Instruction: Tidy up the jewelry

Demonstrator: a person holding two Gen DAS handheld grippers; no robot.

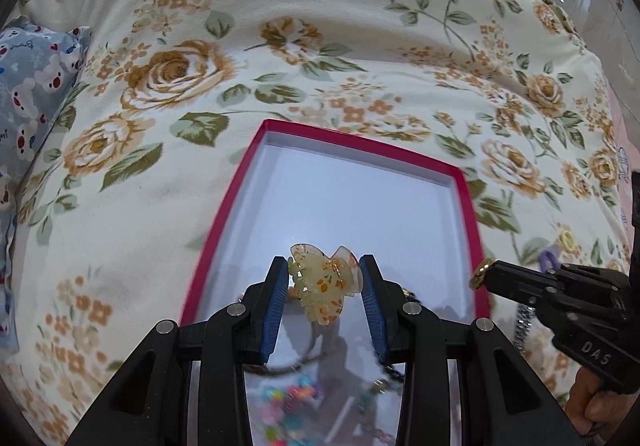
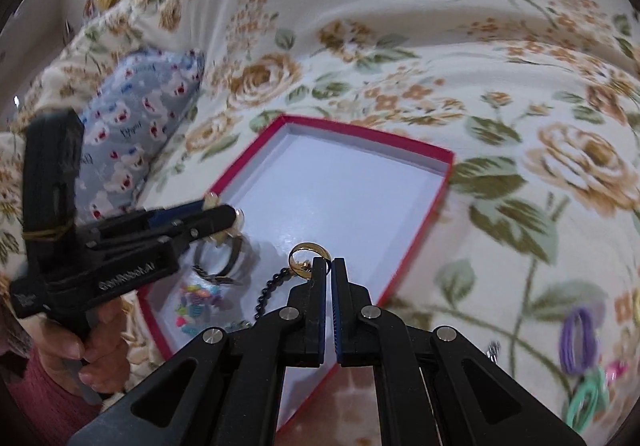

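A: While the hair claw [image 1: 325, 283] sits between the blue pads [image 1: 276, 316], the left tool [image 1: 325, 278] is clenched on it, above the near half of the red box [image 1: 224, 206]. Claw is translucent yellow with orange flecks, tilted.

B: Right tool [image 2: 329, 266]?

A: Jaws nearly closed, pinching a gold ring [image 2: 307, 256] at the tip of its left finger. The ring sticks out to the left of the tips, over the box's white floor. In the left wrist view that tool [image 1: 482, 275] shows at the box's right rim, ring [image 1: 480, 275] at its tip.

B: Box contents?

A: Near end only. A dark beaded chain [image 2: 269, 292] running under the ring, a hoop-shaped dark piece [image 2: 222, 262], and a cluster of bright multicoloured bits [image 2: 198, 306], blurred. Far half of the floor is bare white.

B: Outside the box?

A: Box lies on a bed with a cream floral bedspread [image 1: 280, 26]. Purple hair ties [image 2: 580, 338] and a teal one [image 2: 588, 394] lie on the spread, right of the box, well apart from it. A grey-blue bear-print pillow [image 2: 136, 134] lies to the left. A silver chain [image 1: 522, 326] is just outside the right rim; can't tell whether it touches.

B: Hands?

A: Left hand [image 2: 88, 350] grips its tool's handle, red sleeve at the wrist.
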